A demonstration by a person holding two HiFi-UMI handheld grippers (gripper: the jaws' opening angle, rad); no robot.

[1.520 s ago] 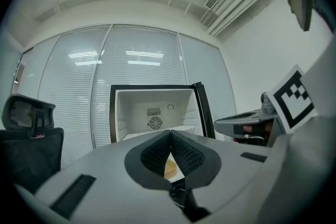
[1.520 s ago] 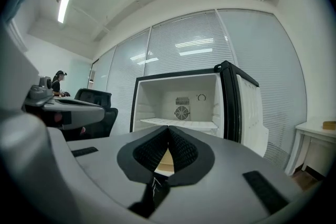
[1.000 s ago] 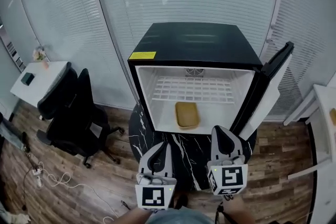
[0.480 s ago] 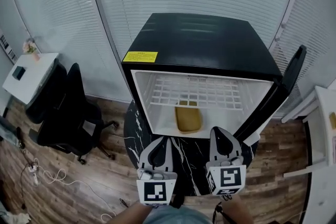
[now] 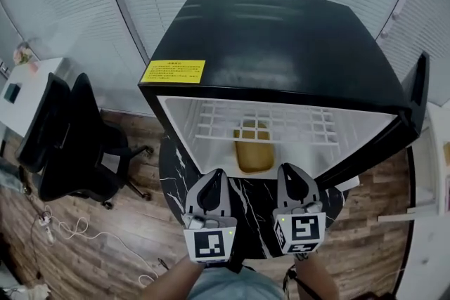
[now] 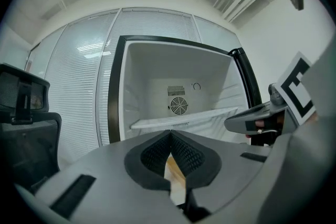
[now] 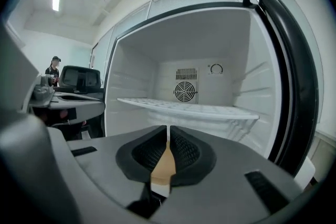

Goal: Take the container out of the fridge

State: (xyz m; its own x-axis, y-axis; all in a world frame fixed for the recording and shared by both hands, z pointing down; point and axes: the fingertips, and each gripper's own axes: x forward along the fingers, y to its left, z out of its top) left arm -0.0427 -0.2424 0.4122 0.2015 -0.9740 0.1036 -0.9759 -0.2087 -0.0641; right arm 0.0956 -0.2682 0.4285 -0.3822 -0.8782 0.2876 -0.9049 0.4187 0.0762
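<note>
A black mini fridge [image 5: 267,38] stands open, its door [image 5: 420,88] swung out to the right. A yellow-tan container [image 5: 254,153] lies on the fridge floor under the white wire shelf [image 5: 267,124]. My left gripper [image 5: 214,173] and right gripper [image 5: 292,169] hover side by side just in front of the opening, short of the container. The left gripper [image 6: 170,134] is shut with nothing in it. The right gripper [image 7: 168,128] is opening, its jaws barely parted and nothing between them. A tan strip of the container [image 7: 164,165] shows below the right gripper's tips.
The fridge sits on a round black marble table [image 5: 246,211]. A black office chair [image 5: 70,137] and a white desk [image 5: 21,91] stand at the left, with cables [image 5: 63,232] on the wood floor. Blinds cover the glass walls behind. A person [image 7: 54,66] stands far off.
The head view has come closer and higher over the fridge, which now looms larger. Both grippers have edged toward the opening, still side by side.
</note>
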